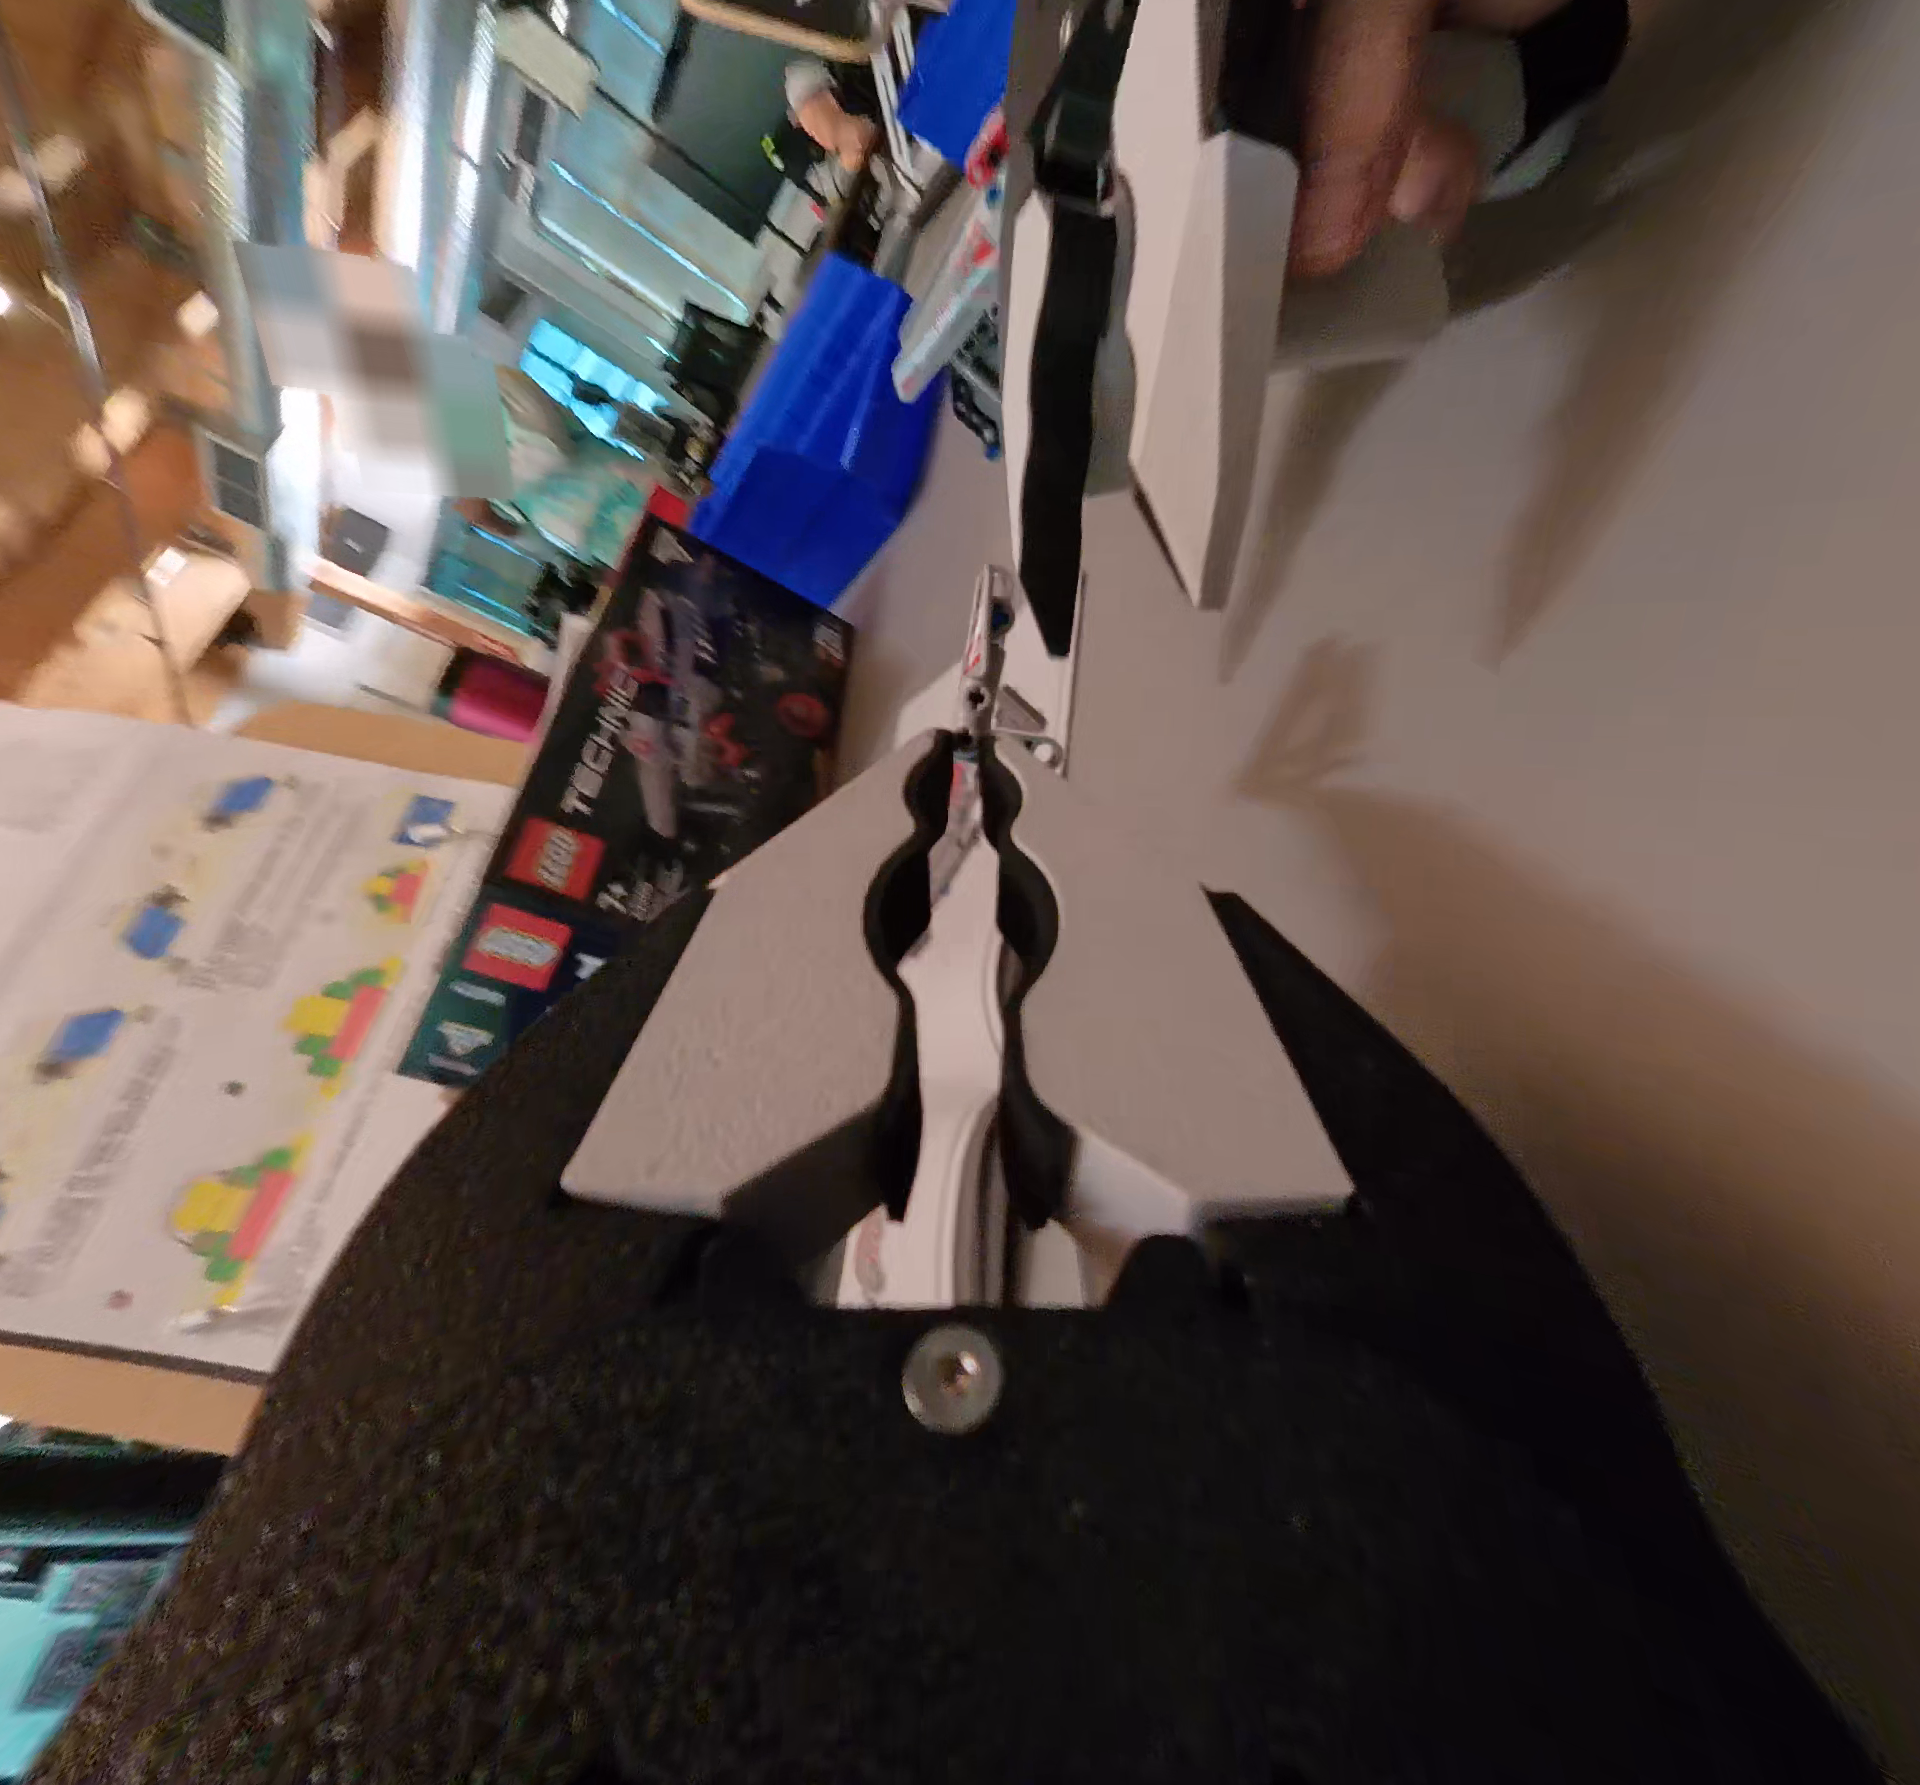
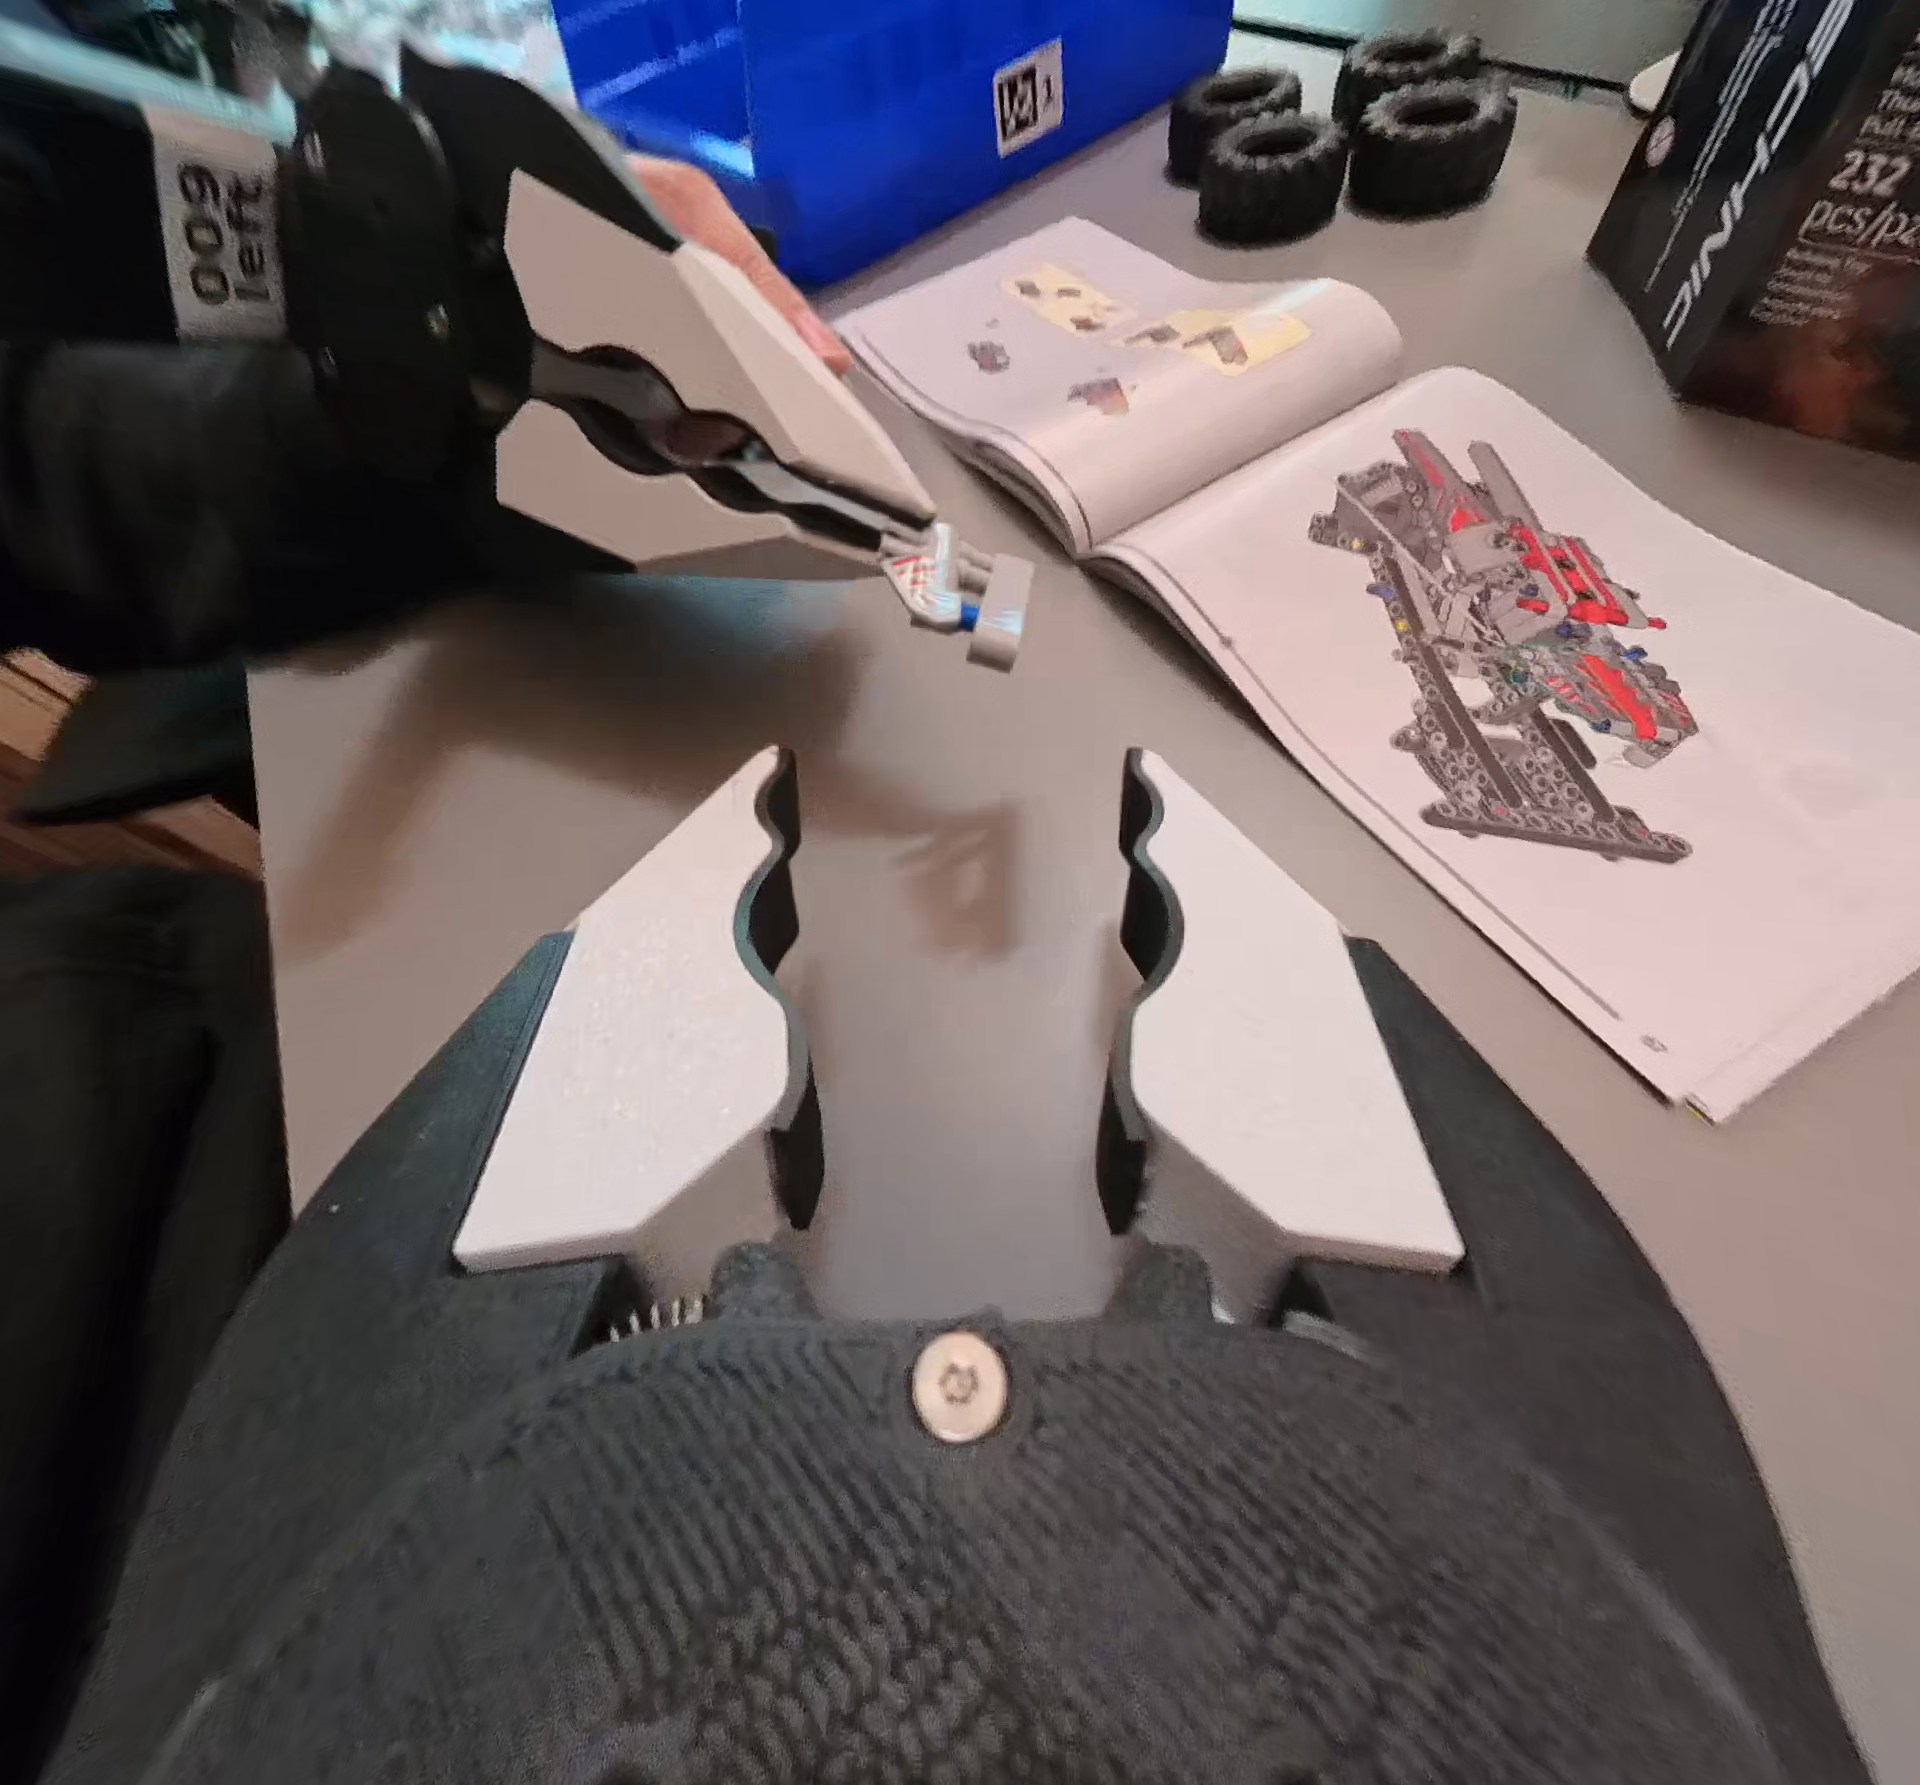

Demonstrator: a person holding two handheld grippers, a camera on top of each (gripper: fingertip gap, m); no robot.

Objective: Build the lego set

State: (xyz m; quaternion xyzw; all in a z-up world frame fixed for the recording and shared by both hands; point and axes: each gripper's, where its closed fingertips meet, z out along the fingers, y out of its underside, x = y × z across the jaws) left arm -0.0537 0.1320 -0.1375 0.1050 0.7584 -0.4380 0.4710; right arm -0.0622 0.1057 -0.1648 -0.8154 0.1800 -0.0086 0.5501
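The left claw (image 2: 914,530) is clamped narrow on a small grey-and-white lego sub-assembly (image 2: 961,597), gripping it at one end so that a blue pin and a pale grey connector hang out past the fingertips, clear of the worktop (image 2: 644,696). The right claw (image 2: 961,779) stands wide and holds nothing, its fingers aimed across the bare worktop toward that piece, near it but not touching.

The step in hand looks like a two-claw join or re-grip of the sub-assembly. To do it well, the left claw should hold steady and level, presenting the free grey end squarely, while the right claw closes on that end only, along the pin's line, so nothing twists loose.

Beyond them the open instruction booklet (image 2: 1351,613) lies to the right, four black tyres (image 2: 1340,135) and a blue bin (image 2: 883,52) sit farther back, and the dark set box (image 2: 1787,177) stands at the far right.
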